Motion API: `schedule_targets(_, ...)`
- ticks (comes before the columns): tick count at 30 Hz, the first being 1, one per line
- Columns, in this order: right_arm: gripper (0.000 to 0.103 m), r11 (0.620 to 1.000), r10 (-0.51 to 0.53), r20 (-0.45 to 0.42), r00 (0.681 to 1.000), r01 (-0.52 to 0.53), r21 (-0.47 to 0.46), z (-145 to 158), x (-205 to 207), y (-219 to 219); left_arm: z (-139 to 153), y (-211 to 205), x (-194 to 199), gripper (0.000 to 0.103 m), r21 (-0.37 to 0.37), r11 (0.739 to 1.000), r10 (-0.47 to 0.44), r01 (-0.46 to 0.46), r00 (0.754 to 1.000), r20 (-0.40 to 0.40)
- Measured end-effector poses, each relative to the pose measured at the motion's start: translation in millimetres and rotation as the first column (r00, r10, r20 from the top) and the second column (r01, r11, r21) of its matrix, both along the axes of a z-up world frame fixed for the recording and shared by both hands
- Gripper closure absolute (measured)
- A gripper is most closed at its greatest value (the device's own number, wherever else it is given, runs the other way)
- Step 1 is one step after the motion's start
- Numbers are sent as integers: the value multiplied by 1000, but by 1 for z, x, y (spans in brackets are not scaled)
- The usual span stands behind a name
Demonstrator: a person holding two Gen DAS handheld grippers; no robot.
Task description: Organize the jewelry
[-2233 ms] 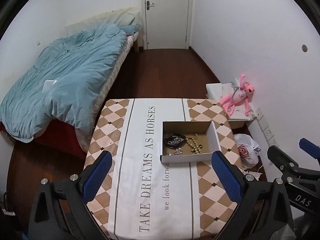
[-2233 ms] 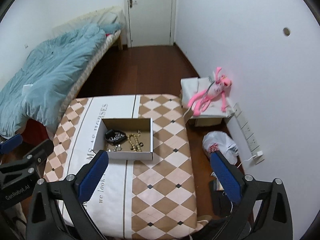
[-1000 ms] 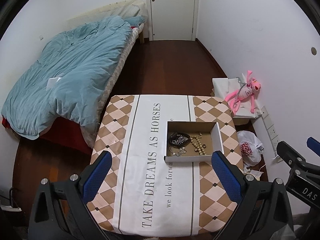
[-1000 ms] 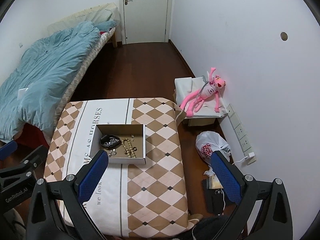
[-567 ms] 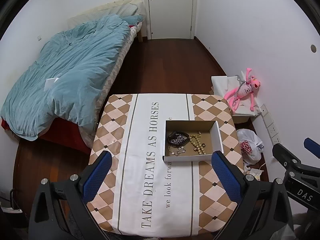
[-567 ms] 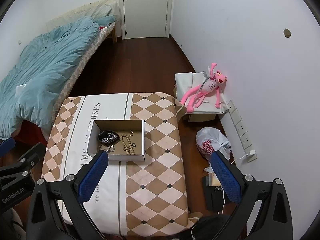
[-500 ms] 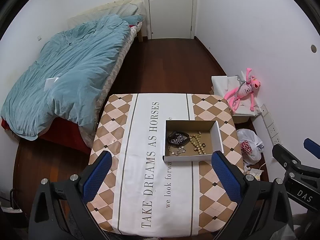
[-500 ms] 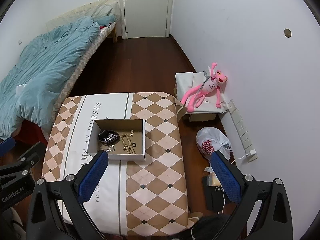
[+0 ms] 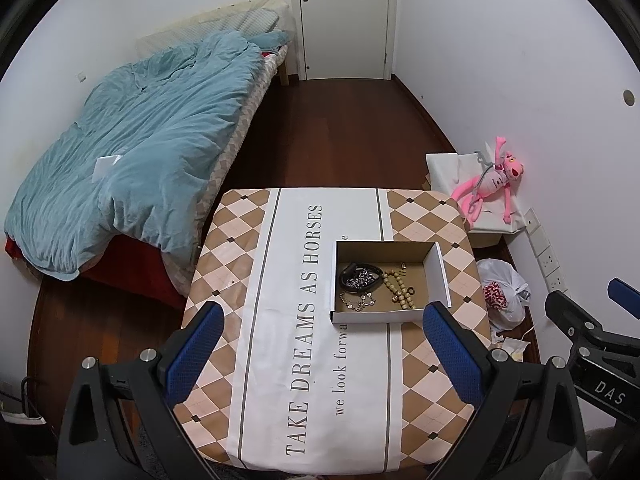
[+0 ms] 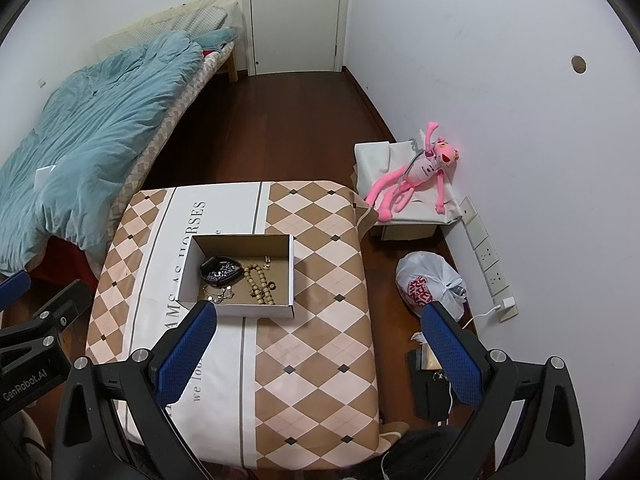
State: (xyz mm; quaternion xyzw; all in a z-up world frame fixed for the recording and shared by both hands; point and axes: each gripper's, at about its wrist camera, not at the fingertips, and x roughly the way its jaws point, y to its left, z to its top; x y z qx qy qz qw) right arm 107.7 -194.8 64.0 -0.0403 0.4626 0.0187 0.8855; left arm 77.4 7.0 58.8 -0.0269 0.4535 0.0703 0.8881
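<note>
A shallow cardboard box (image 9: pixel 438 276) (image 10: pixel 291 270) sits on the patterned table (image 9: pixel 280 360) (image 10: pixel 320 340). Inside it lie a black bracelet with silver chain (image 9: pixel 359 276) (image 10: pixel 221 271), a thin chain with charms (image 9: pixel 356 300) (image 10: pixel 218 294) and a string of wooden beads (image 9: pixel 398 290) (image 10: pixel 260 282). My left gripper (image 9: pixel 324 344) hangs open high above the table's near half, nothing between its blue pads. My right gripper (image 10: pixel 320 344) is open too, above the table's right part, holding nothing. Each gripper shows at the other view's edge.
A bed with a teal duvet (image 9: pixel 132 160) stands left of the table. A pink plush toy (image 10: pixel 416 176) lies on a white box by the right wall, with a white plastic bag (image 10: pixel 430 284) on the floor and wall sockets (image 10: pixel 486 256) nearby. A shut door (image 9: pixel 344 20) is at the far end.
Both grippers rose and drew back from the table about a second ago, then came slightly nearer. The box and jewelry have stayed in place. Both grippers have stayed open.
</note>
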Motion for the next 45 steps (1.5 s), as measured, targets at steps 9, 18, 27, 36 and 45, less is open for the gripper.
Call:
schedule_targets(9,0,1000,16,-11,1000,-16,-13,-2,-3,2,-3,-2,-3,1,-12,1000,5,-5,1000,-12)
schedule_targets(18,0,1000,19,-21,1000,-19,-17,-4,-3,1,-3,-5,-4,1,-6,1000,8,-8,1000,-9)
schedule_targets(27,0,1000,20,-24,1000,-21,-13,-4,-3,1,-2,-5,-4,1,-2,1000,10,-10,1000,-7)
schedule_targets(36,0,1000,21,-24,999,-22,-11,-4,-3,2,-1,-4,-3,1,-1,1000,11,-11,1000,-6)
schedule_targets(45,0,1000,23,-25,999,-23,-13,-4,-3,5,-1,-5,-2,1,-4,1000,7,-7,1000,-6)
